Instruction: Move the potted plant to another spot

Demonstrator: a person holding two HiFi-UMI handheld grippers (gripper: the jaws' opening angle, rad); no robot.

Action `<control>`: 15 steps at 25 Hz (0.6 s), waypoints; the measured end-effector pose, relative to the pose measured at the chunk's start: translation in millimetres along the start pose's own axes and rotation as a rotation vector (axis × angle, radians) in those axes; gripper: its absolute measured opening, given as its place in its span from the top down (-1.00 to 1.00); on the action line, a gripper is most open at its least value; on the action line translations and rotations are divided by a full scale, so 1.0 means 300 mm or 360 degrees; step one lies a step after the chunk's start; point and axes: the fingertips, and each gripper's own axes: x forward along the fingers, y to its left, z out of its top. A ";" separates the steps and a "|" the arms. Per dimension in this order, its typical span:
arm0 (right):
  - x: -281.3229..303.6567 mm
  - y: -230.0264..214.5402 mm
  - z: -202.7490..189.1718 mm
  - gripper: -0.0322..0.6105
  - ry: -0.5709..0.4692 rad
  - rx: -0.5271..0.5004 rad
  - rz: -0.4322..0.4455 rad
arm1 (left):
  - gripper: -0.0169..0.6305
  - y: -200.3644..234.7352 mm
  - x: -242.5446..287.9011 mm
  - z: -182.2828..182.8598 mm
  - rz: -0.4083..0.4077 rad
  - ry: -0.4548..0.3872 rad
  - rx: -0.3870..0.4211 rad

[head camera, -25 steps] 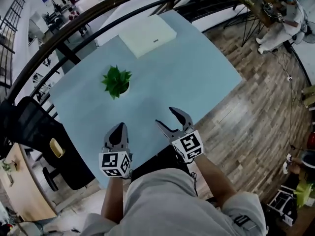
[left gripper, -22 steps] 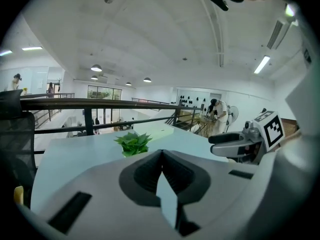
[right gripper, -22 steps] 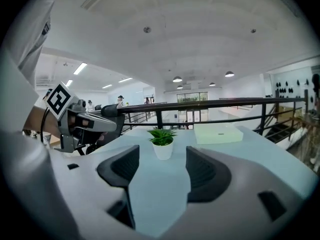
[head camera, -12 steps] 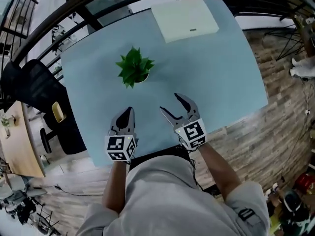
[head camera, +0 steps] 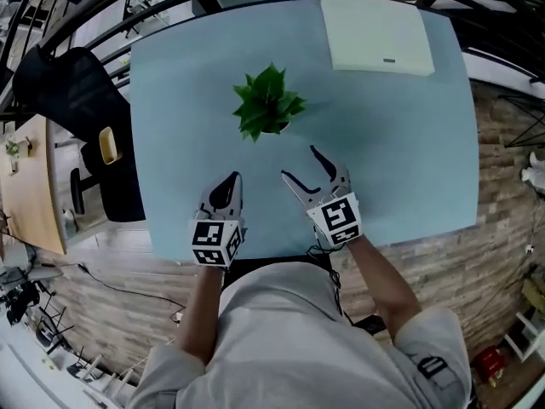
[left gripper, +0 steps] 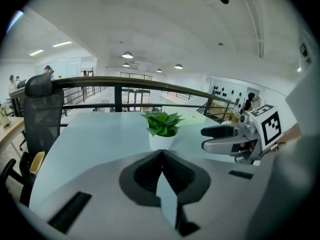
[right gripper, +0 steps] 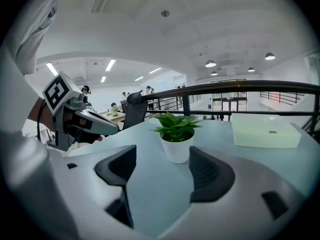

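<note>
A small green potted plant (head camera: 267, 103) in a white pot stands upright mid-table on the pale blue table (head camera: 170, 100). My right gripper (head camera: 300, 164) sits just short of it, to its near right. Its jaws are opening and nothing is between them. In the right gripper view the pot (right gripper: 177, 149) shows beyond the gap of the right gripper (right gripper: 162, 156), untouched. My left gripper (head camera: 232, 181) is shut and empty, nearer the table's front edge. Its closed tips (left gripper: 161, 152) point at the plant (left gripper: 162, 125), which stands well ahead of them.
A flat white box (head camera: 379, 34) lies at the table's far right corner. A black office chair (head camera: 81, 83) stands off the table's left side, beside a wooden desk (head camera: 30, 186). A dark railing (right gripper: 240, 88) runs behind the table. Wood floor surrounds it.
Both grippers have moved forward and lower, closing on the plant. The right jaws stand a little wider. The head view has swung, so the table looks squarer.
</note>
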 end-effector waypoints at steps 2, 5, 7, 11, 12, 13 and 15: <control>0.028 0.003 -0.003 -0.14 0.0012 -0.0008 0.0035 | 0.91 0.016 0.002 -0.009 0.0033 0.0009 -0.0024; 0.062 0.002 -0.007 -0.16 0.0029 -0.0016 0.0067 | 0.91 0.035 -0.003 -0.020 0.0074 0.0019 -0.0054; 0.080 0.000 -0.010 -0.18 0.0039 -0.0014 0.0083 | 0.91 0.046 -0.012 -0.027 0.0103 0.0023 -0.0074; 0.123 -0.017 -0.027 -0.21 0.0059 -0.0020 0.0086 | 0.91 0.074 -0.022 -0.053 0.0163 0.0029 -0.0120; 0.134 -0.027 -0.034 -0.22 0.0065 -0.0026 0.0077 | 0.91 0.080 -0.024 -0.061 0.0177 0.0032 -0.0129; 0.143 -0.036 -0.039 -0.22 0.0070 -0.0029 0.0068 | 0.91 0.084 -0.027 -0.070 0.0189 0.0035 -0.0138; 0.161 -0.048 -0.037 -0.24 0.0064 -0.0028 0.0059 | 0.91 0.090 -0.034 -0.087 0.0208 0.0040 -0.0156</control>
